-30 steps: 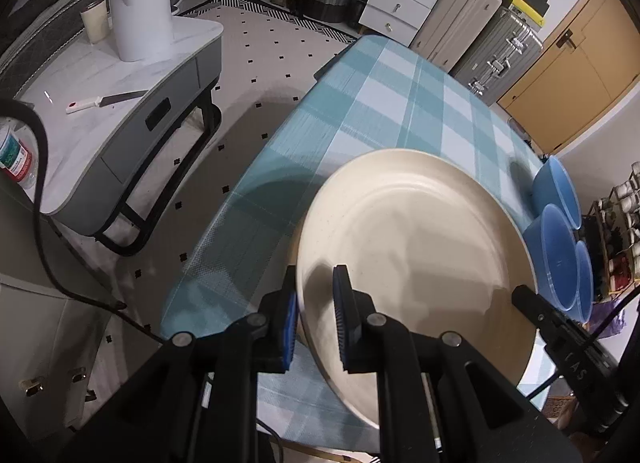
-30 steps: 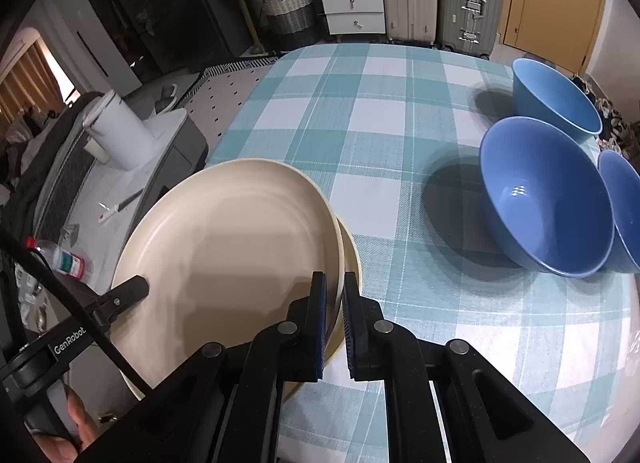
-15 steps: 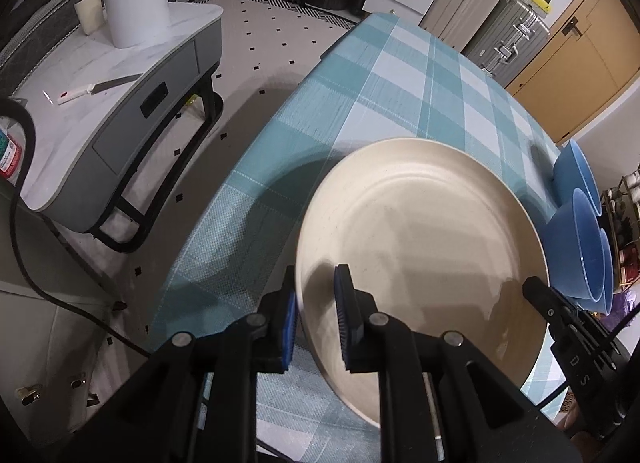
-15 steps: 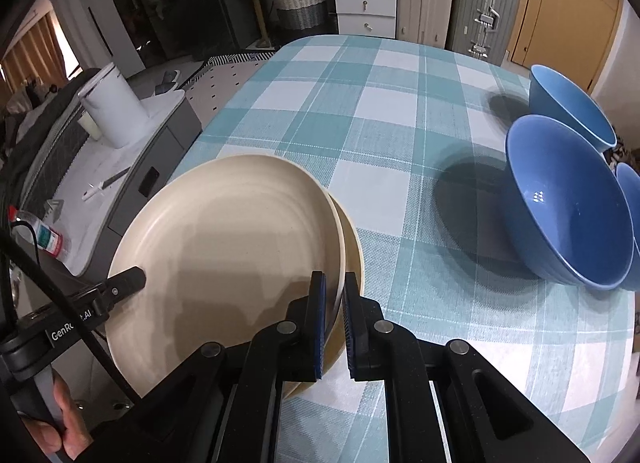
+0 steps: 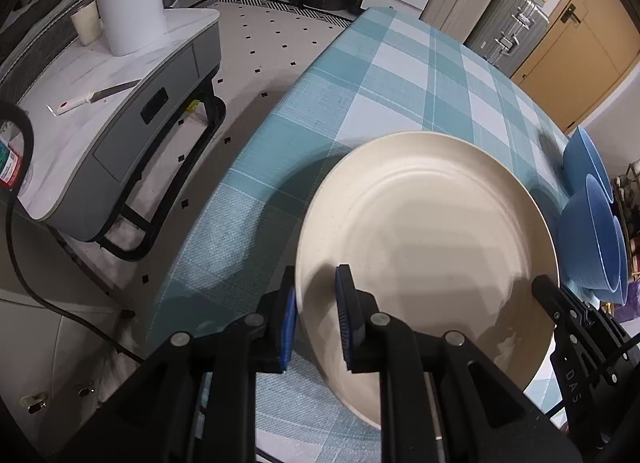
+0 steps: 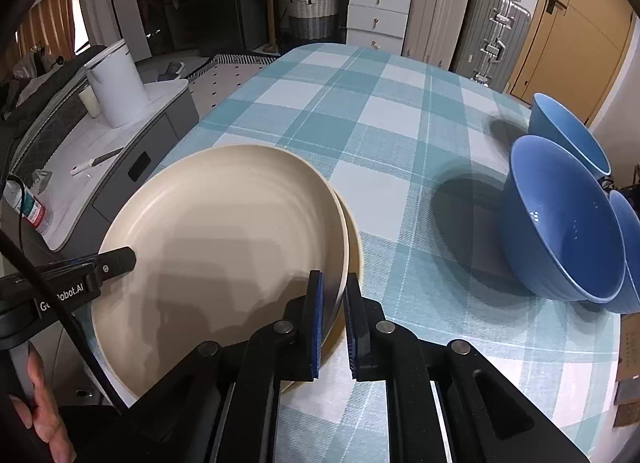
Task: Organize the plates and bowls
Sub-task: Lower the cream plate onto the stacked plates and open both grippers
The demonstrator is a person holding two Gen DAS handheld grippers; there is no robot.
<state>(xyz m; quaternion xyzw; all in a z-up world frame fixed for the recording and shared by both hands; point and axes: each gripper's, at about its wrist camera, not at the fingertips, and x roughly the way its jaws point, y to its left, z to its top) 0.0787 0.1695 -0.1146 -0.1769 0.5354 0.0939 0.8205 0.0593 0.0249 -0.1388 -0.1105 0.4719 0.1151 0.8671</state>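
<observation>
Plate (image 5: 424, 231) tilted, right edge raised above lower plate (image 6: 354, 239); both grippers' jaws clamp opposite rims.

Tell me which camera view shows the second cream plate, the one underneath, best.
The right wrist view. There the lower plate shows as a crescent of rim past the right edge of the upper plate, on the checked tablecloth. In the left wrist view the upper plate hides it completely.
</observation>
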